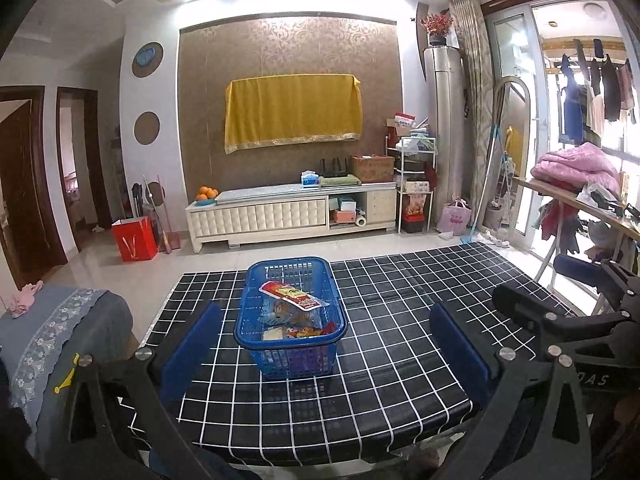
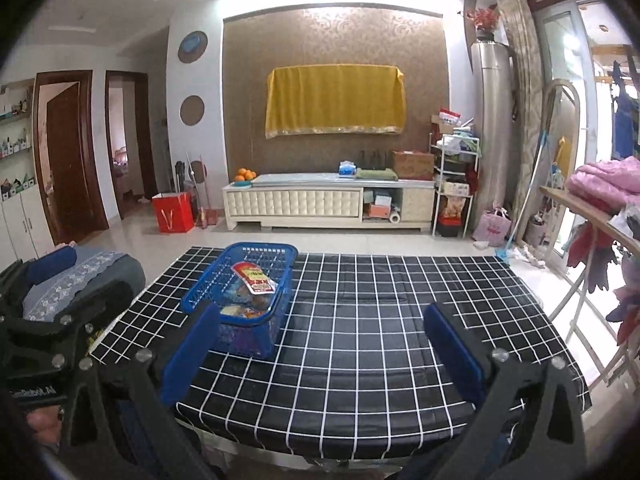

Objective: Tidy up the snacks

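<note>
On the tabletop: a blue basket (image 1: 291, 320) stands left of centre on the black cloth with its white grid (image 1: 400, 320), well back from the near edge.
Basket contents: several snack packets lie inside; a red and white packet (image 1: 294, 295) rests on top, tilted across the pile. The lower packets are too jumbled to name.
Left hand-held gripper (image 1: 324, 354): jaws fully apart, nothing between the blue pads (image 1: 192, 350). The basket sits ahead of it, not touched.
Right hand-held gripper (image 2: 324, 356): jaws fully apart and empty. The basket (image 2: 240, 300) lies ahead and to its left; the left pad overlaps the near corner in view, but contact cannot be confirmed.
Task progress: judged near complete. All visible snacks are in the basket and no loose packet shows on the cloth.
Remaining work: none evident; at most, a levelling of the top packet. Anything below the near edge is hidden.
Basket material: rigid moulded plastic, rectangular, with lattice walls, a solid rolled rim and rounded corners.
Packet material: thin glossy film, flat and pliable, likely to slide.
Cloth material: smooth, slightly shiny sheet, with a shallow crease across the middle (image 2: 380, 298).
Gripper material: matt black linkage with silver rivets; the pads are flat blue slabs.
</note>
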`<state>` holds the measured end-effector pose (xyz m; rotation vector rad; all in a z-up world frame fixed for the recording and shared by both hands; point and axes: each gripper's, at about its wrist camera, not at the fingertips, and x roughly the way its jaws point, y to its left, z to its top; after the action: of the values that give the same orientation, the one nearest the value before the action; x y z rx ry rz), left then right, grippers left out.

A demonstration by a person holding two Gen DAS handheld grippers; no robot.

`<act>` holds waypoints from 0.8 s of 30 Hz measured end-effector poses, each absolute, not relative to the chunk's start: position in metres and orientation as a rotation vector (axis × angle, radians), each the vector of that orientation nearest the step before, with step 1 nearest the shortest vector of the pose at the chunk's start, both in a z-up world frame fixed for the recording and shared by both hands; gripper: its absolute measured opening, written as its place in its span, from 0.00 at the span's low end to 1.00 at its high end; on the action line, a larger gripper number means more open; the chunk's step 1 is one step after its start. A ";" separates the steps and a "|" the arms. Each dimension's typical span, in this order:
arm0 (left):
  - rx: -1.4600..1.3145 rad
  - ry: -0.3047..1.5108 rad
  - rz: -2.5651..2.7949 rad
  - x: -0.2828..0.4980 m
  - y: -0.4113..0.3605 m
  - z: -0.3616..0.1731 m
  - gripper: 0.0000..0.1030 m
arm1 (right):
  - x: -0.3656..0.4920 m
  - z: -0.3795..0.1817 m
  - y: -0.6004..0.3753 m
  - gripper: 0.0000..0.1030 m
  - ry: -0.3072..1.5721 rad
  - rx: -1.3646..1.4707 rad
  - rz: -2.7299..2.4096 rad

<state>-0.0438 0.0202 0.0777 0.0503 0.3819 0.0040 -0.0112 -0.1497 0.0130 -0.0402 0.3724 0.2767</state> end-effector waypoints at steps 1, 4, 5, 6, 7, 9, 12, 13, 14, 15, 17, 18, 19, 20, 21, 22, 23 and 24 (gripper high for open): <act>0.051 0.383 0.004 -0.045 0.019 0.078 1.00 | -0.013 0.013 -0.150 1.00 0.369 -0.040 0.279; 0.048 0.383 0.004 -0.047 0.018 0.078 1.00 | -0.015 0.013 -0.151 1.00 0.369 -0.037 0.279; 0.047 0.384 0.004 -0.047 0.019 0.078 1.00 | -0.015 0.013 -0.151 1.00 0.371 -0.034 0.280; 0.046 0.386 0.005 -0.047 0.020 0.078 1.00 | -0.015 0.012 -0.151 1.00 0.373 -0.034 0.281; 0.044 0.387 0.007 -0.047 0.020 0.077 1.00 | -0.016 0.011 -0.151 1.00 0.375 -0.035 0.281; 0.037 0.392 0.008 -0.048 0.021 0.077 1.00 | -0.017 0.011 -0.151 1.00 0.376 -0.038 0.279; 0.027 0.396 0.009 -0.048 0.024 0.077 1.00 | -0.020 0.010 -0.150 1.00 0.378 -0.040 0.279; 0.024 0.397 0.009 -0.049 0.024 0.077 1.00 | -0.020 0.011 -0.149 1.00 0.378 -0.041 0.278; 0.022 0.398 0.007 -0.049 0.025 0.077 1.00 | -0.021 0.012 -0.148 1.00 0.378 -0.042 0.279; 0.022 0.400 0.006 -0.050 0.025 0.077 1.00 | -0.022 0.012 -0.147 1.00 0.378 -0.043 0.279; 0.022 0.401 0.007 -0.050 0.025 0.078 1.00 | -0.023 0.013 -0.146 1.00 0.377 -0.045 0.278; 0.020 0.400 0.009 -0.050 0.025 0.078 1.00 | -0.023 0.012 -0.146 1.00 0.376 -0.043 0.279; 0.016 0.401 0.011 -0.051 0.025 0.078 1.00 | -0.024 0.013 -0.146 1.00 0.375 -0.042 0.281; 0.010 0.403 0.011 -0.051 0.026 0.078 1.00 | -0.024 0.013 -0.145 1.00 0.375 -0.042 0.282; 0.007 0.404 0.014 -0.051 0.026 0.079 1.00 | -0.026 0.013 -0.144 1.00 0.373 -0.043 0.284; 0.005 0.405 0.017 -0.051 0.027 0.078 1.00 | -0.027 0.013 -0.143 1.00 0.371 -0.044 0.286; 0.002 0.406 0.017 -0.052 0.028 0.078 1.00 | -0.027 0.013 -0.144 1.00 0.372 -0.044 0.287; -0.002 0.409 0.016 -0.052 0.028 0.078 1.00 | -0.028 0.014 -0.143 1.00 0.371 -0.044 0.287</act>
<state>-0.0521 0.0279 0.0776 -0.0016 0.4086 0.0159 -0.0276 -0.1431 0.0135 -0.0442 0.3709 0.2866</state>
